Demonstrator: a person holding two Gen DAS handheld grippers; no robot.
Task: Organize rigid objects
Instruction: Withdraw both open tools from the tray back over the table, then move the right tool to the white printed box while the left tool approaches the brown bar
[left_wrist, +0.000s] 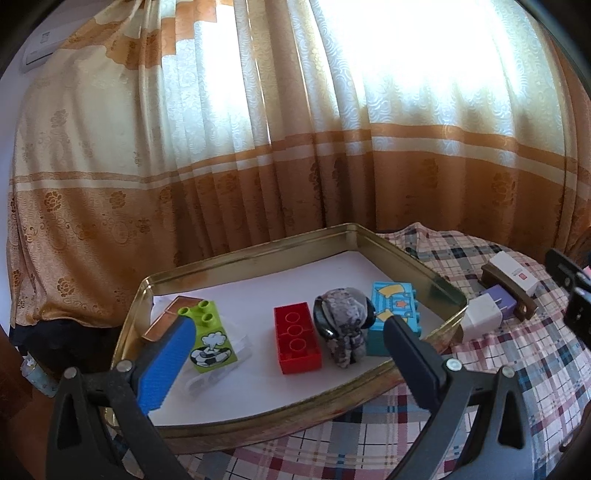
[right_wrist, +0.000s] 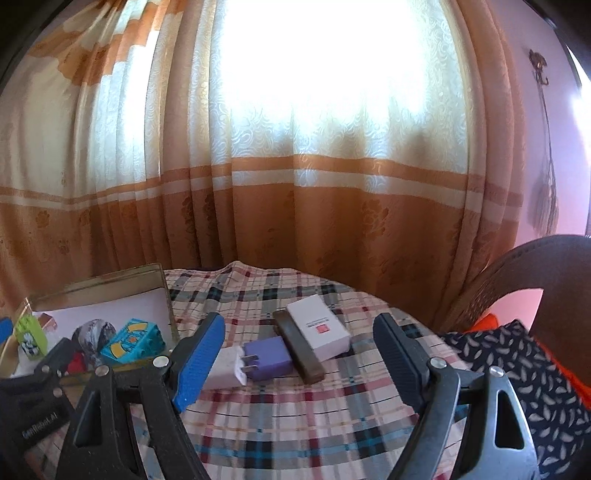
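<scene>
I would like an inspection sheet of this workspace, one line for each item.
Surface: table under a plaid cloth; a gold tin tray lies on it.
Job's things: in the tray, a green brick, a red brick, a grey bundle and a blue brick. On the cloth, a white charger, a purple block, a brown bar and a white box.
Clutter: nothing seen.
Grippers: left gripper open over the tray; right gripper open over the cloth; both empty.
Cables: nothing seen.
Surroundings: curtain, chair, patterned cushion.
</scene>
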